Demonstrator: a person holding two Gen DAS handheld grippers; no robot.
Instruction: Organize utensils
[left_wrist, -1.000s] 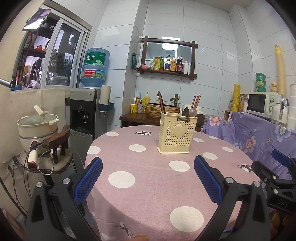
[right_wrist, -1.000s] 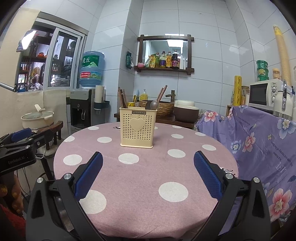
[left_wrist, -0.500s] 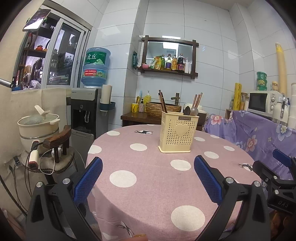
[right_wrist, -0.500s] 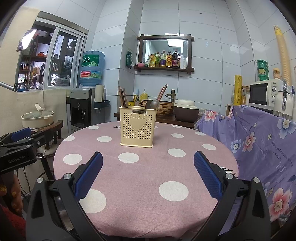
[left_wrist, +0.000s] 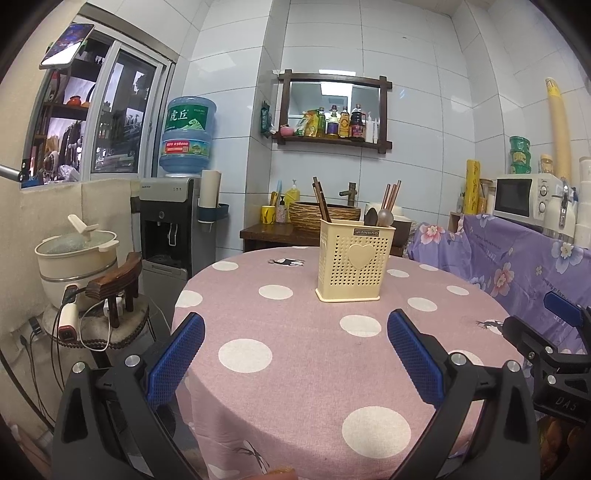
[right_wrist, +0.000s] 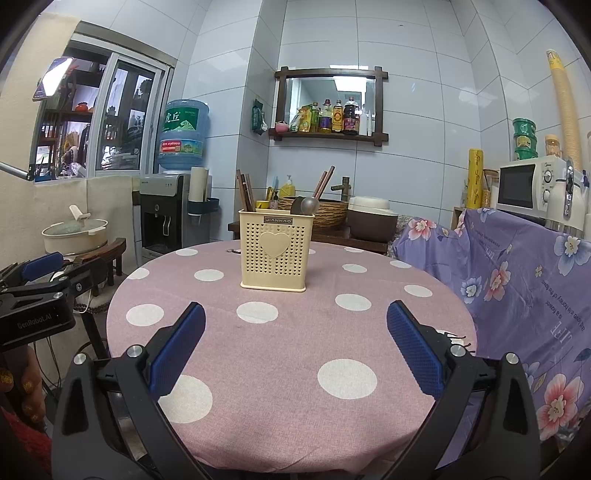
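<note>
Both grippers have barely shifted since a second ago; from the left wrist the caddy sits slightly further right in frame than before, little else differs. Left gripper (left_wrist: 295, 354) spread wide, nothing between its blue textured pads (left_wrist: 176, 357). Right gripper (right_wrist: 295, 343) likewise spread wide and holding nothing, pads ribbed blue rubber on black plastic arms with silver bolts.

Utensil caddy (right_wrist: 274, 251) stands upright near the far middle of the round table (right_wrist: 288, 354), well apart from both grippers. Cream plastic, boxy, perforated walls, raised heart on the front, small dark label at the rim. Dark chopsticks (right_wrist: 244, 190) lean out at its left corner, reddish-brown chopsticks (right_wrist: 323, 181) at the right, metal spoon bowls (right_wrist: 309, 204) poke up just above the rim. Tablecloth is pink woven fabric with big white dots.

Left wrist view alone shows the right gripper's black body at its right edge, and the cream lidded pot (left_wrist: 75, 254) on a wooden stool up close. Right wrist view alone shows the left gripper body at its left edge with the person's hand (right_wrist: 26, 387) under it, plus more of the purple floral cloth (right_wrist: 517, 280) below the white microwave (right_wrist: 528, 186).
</note>
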